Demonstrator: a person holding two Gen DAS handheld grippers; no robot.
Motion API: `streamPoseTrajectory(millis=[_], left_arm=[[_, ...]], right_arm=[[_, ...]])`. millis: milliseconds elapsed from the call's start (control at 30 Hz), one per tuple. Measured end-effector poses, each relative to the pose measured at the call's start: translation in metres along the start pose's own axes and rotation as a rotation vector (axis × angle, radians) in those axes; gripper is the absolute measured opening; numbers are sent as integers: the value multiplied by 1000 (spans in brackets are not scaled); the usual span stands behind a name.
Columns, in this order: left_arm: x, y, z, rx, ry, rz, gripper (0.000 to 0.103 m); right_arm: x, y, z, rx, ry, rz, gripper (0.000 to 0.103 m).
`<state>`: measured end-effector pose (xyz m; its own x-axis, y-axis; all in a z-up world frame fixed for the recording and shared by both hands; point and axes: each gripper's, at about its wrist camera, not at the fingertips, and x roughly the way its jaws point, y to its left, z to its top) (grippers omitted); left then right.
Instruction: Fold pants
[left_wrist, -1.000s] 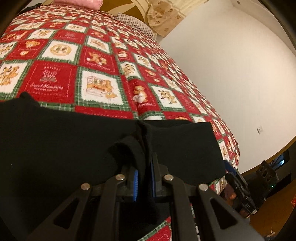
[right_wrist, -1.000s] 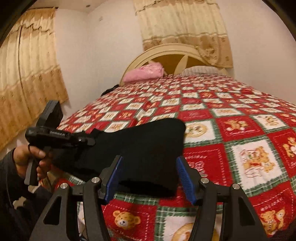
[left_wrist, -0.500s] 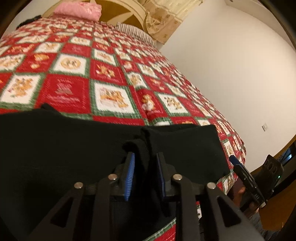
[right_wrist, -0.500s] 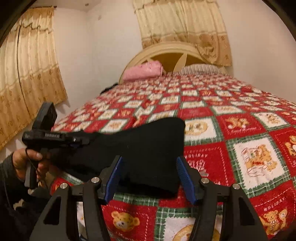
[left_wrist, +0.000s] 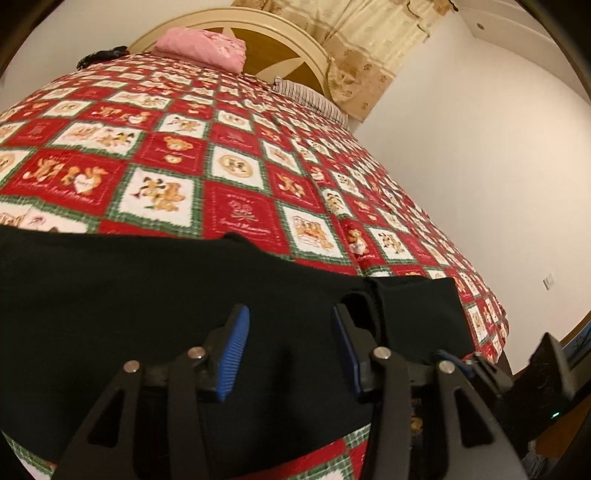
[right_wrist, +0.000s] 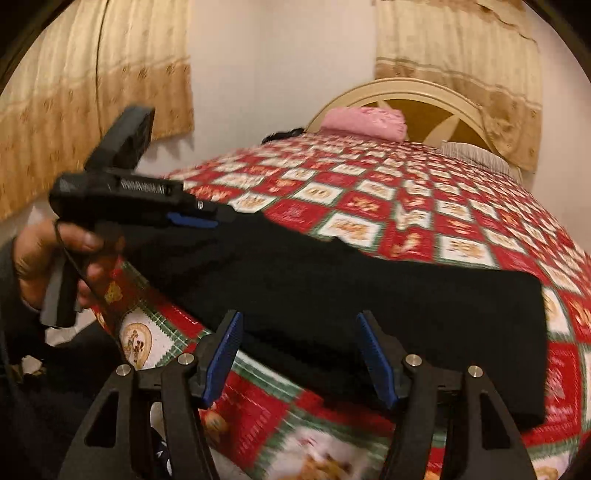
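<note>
Step in hand: release after a fold. In the right wrist view, the left claw (right_wrist: 207, 220) sits at centre left, at the left end of the pants (right_wrist: 369, 306). Its jaws have just been opening; black cloth lies between them, unpinched. The pants lie as a flat black band across the centre, on the bed (right_wrist: 424, 206). The right claw (right_wrist: 301, 354), lower centre, stands open and empty above the near edge. Next move, by judgement: choose fresh grip points for the following fold.

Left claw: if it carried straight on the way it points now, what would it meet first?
Most likely the black pants lying on the bedspread: the left claw, open, tilts down over them. Depth is unclear.
</note>
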<state>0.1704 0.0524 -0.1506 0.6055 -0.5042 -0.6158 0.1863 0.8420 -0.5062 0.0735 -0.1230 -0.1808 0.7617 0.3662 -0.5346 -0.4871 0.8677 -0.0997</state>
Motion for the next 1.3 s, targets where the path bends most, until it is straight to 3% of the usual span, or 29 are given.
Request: streamPoseTrajectory(millis=[100, 167, 200, 267, 300, 467, 600, 733, 800, 833, 1000, 1067, 1133, 1300], left_arm=[[-3, 7, -1, -13, 1, -4, 50], [-6, 14, -1, -26, -9, -2, 62], [-9, 18, -1, -36, -14, -5, 62], [-12, 23, -2, -48, -19, -12, 62], [-15, 26, -1, -49, -25, -9, 62], [-26, 32, 1, -54, -52, 1, 62], [-32, 37, 3, -55, -61, 14, 62], [-38, 37, 4, -34, -61, 33, 62], [-42, 38, 5, -11, -59, 53, 62], [-45, 40, 5, -2, -60, 66, 65], [-70, 60, 8, 28, -90, 170, 67], [-85, 78, 8, 30, -109, 235, 67], [-94, 98, 7, 16, -116, 295, 67], [-110, 141, -3, -55, -143, 378, 67]], right_arm=[[25, 15, 1, -43, 67, -63, 65], [36, 18, -1, -58, 96, -105, 60], [39, 20, -1, -60, 100, -119, 55], [41, 17, 2, -31, 114, -123, 24], [40, 15, 6, -18, 118, -135, 19], [27, 17, 27, -2, 72, -113, 17], [46, 29, 19, -26, 121, -96, 17], [49, 36, 9, -78, 109, -120, 21], [44, 37, 9, -89, 106, -104, 44], [41, 39, 9, -100, 105, -100, 63], [21, 37, 13, -78, 46, -70, 65], [26, 33, 11, -61, 72, -59, 65], [44, 30, 0, -54, 164, -46, 66], [34, 26, -2, -3, 108, -8, 67]])
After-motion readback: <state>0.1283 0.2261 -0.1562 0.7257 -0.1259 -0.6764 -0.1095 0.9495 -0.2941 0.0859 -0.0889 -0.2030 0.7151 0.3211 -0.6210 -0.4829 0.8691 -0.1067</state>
